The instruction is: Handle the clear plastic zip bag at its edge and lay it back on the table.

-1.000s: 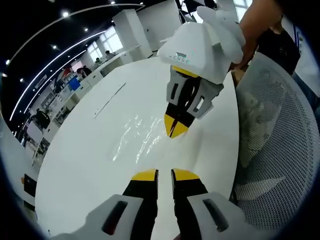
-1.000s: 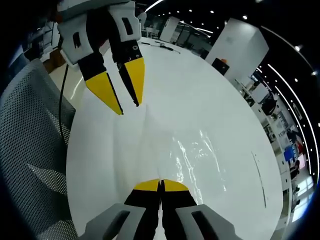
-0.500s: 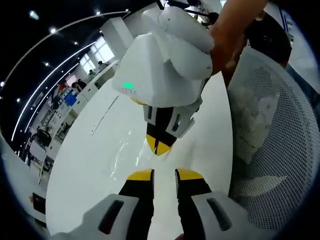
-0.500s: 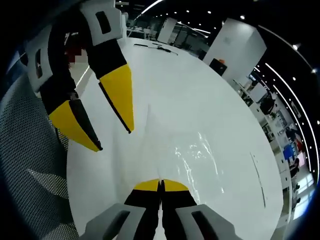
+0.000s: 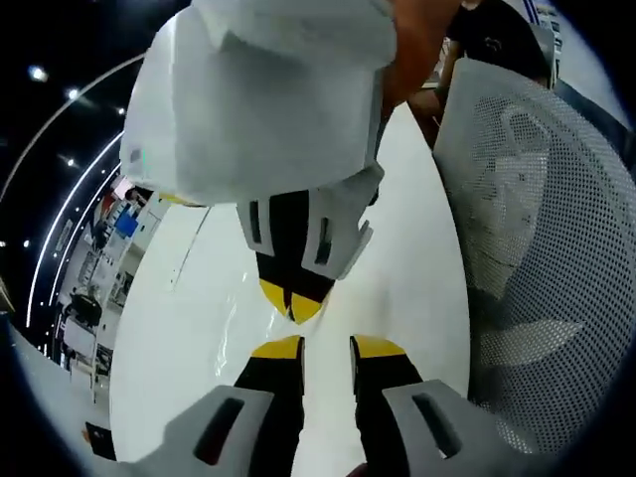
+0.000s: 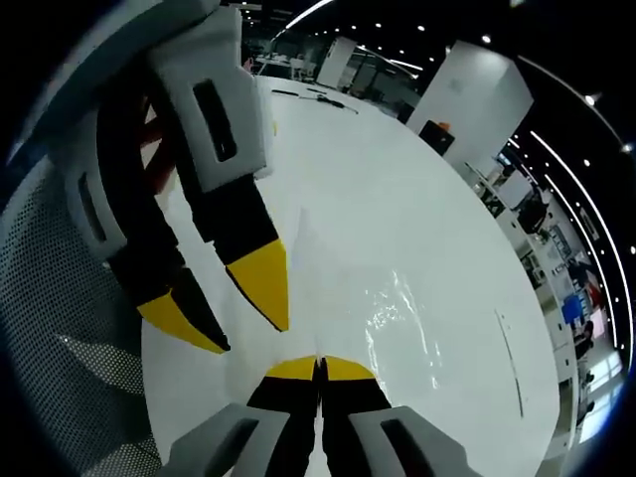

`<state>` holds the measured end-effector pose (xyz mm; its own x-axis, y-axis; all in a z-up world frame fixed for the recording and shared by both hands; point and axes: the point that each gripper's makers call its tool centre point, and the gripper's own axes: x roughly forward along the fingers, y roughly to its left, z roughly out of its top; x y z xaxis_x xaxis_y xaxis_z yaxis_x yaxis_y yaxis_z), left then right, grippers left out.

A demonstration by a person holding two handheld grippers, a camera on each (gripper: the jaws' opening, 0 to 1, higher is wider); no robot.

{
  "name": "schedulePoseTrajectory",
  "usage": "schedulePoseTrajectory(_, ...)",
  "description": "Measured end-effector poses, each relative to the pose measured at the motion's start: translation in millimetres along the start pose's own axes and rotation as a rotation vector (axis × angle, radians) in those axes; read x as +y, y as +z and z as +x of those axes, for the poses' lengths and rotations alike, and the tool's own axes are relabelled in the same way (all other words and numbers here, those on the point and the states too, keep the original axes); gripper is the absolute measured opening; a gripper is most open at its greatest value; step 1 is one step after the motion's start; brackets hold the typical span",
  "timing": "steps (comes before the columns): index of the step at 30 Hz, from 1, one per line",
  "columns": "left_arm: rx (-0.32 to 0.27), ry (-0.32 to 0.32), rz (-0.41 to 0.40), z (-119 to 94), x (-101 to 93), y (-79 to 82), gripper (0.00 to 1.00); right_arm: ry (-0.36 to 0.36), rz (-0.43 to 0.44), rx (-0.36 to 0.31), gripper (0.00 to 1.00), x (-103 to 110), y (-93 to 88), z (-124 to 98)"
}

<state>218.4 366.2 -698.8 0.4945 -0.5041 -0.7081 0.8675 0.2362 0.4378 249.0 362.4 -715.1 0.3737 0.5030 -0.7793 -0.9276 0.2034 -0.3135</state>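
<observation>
The clear plastic zip bag (image 6: 393,308) lies glinting on the white table (image 6: 417,189), with one edge lifted into a thin ridge that runs down to my right gripper (image 6: 320,370). That gripper is shut on the bag's edge. My left gripper (image 6: 253,338) reaches in from the left, open, its yellow fingertips (image 6: 268,283) just beside the lifted edge. In the left gripper view my left gripper (image 5: 328,348) stands open. The right gripper (image 5: 291,300) hangs shut right in front of it, its white body close above. Faint bag glare (image 5: 237,308) shows to its left.
A grey mesh chair (image 5: 537,209) stands at the table's near edge, and its mesh chair back (image 6: 70,328) sits behind the left gripper. A person's hand (image 5: 422,40) holds the right gripper. A thin strip (image 6: 509,348) and a cable (image 6: 318,94) lie farther out on the table.
The left gripper has closed in on the right one, so their tips now nearly meet over the bag's lifted edge. The right gripper stays shut on the edge.
</observation>
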Motion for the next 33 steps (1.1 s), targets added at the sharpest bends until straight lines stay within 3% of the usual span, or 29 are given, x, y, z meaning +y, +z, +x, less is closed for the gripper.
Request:
schedulePoseTrajectory(4,0.009,-0.001,0.024,3,-0.8,-3.4,0.15,0.01,-0.005,-0.003,0.0,2,0.7,0)
schedulePoseTrajectory(10,0.067,0.031,0.166,8,0.6,-12.3,0.09,0.01,-0.03,-0.015,0.0,2,3.6,-2)
schedulePoseTrajectory(14,0.063,0.016,0.144,9,-1.4,-11.6,0.0,0.012,-0.003,-0.025,0.0,-3,2.8,-2)
schedulePoseTrajectory(20,0.066,0.018,0.141,10,-0.3,-9.5,0.0,0.011,0.017,-0.024,0.0,-10,-0.3,-2)
schedulePoseTrajectory(33,0.087,-0.024,0.176,15,-16.6,-16.6,0.0,-0.021,0.045,-0.008,0.0,-18,-3.3,2)
